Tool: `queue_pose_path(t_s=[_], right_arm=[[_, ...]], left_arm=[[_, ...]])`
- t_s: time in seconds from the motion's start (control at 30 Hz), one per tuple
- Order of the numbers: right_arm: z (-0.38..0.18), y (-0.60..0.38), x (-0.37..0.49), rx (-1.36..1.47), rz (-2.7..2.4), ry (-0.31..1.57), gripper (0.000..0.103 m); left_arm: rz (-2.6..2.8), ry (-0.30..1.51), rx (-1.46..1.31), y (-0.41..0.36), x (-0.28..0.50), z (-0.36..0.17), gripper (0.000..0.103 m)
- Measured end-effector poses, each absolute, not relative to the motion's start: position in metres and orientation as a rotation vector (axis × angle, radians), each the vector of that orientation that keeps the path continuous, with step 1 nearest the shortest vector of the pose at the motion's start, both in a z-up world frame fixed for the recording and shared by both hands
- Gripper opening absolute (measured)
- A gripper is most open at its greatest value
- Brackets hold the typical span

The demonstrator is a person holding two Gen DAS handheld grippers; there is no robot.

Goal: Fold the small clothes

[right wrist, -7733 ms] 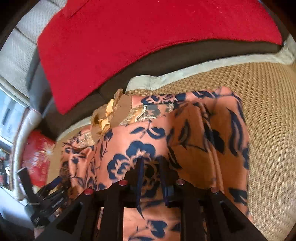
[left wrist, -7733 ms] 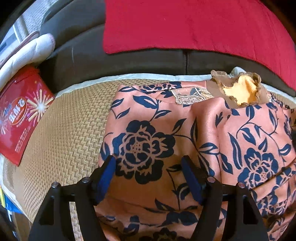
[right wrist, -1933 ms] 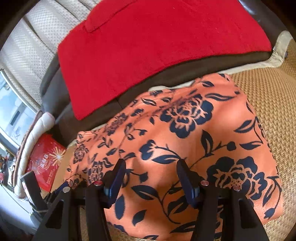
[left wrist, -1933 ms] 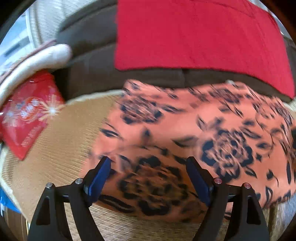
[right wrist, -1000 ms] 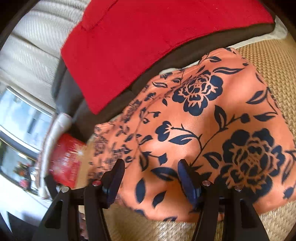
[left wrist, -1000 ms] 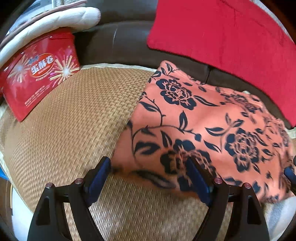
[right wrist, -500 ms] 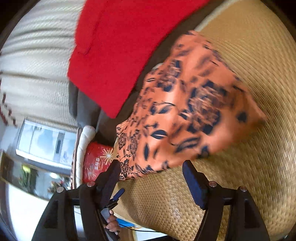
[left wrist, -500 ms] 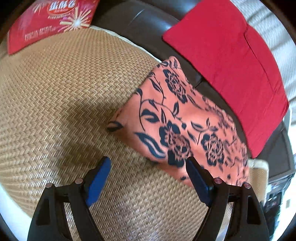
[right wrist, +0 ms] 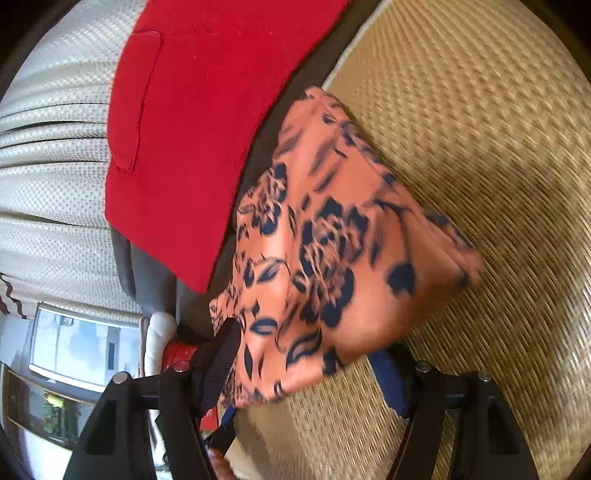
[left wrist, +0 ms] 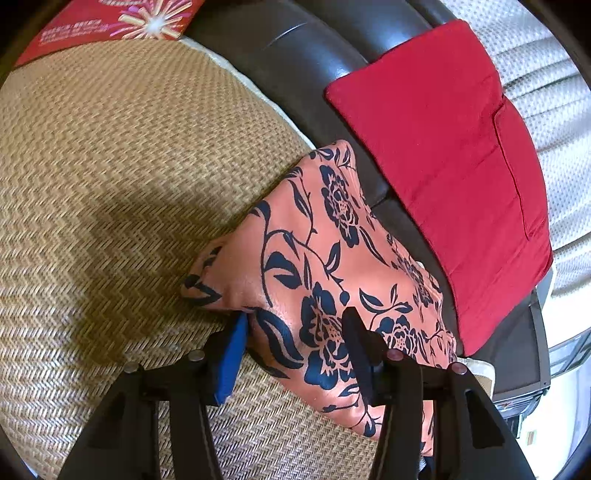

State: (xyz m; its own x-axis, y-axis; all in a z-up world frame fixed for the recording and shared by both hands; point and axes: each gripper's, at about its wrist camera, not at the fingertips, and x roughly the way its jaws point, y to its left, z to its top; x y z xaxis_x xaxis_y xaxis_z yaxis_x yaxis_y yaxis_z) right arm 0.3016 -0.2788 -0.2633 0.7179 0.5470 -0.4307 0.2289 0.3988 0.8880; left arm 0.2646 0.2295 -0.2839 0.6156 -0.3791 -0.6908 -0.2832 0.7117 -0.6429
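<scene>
- Left wrist view: the folded garment [left wrist: 325, 266] lies on the woven mat [left wrist: 110, 177]; left gripper [left wrist: 295, 354], jaws just closing, straddles its near edge.
- Right gripper [right wrist: 310, 365] unclenched around the opposite edge.
- Soft, light, probably slippery; pinch all layers at the corners.

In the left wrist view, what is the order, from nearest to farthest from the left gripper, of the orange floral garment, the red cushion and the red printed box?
1. Orange floral garment: between the fingers of the left gripper.
2. Red cushion: upper right, on the dark sofa back.
3. Red printed box: top left corner, beyond the woven mat.
</scene>
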Motion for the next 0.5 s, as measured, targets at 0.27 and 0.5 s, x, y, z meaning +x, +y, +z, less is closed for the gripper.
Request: queue_pose_path(t_s=[0.27,0.5], right_arm=[[-0.247,-0.256,0.328,1.019,0.138,0.705,0.052],[-0.249,-0.244,0.338,0.930,0.109,0.756,0.017]], left_arm=[[-0.093,0.939,-0.790,0.222,0.282,-0.292,0.053],[-0.090,0.948,-0.882,0.232,0.296,-0.307,0.022]])
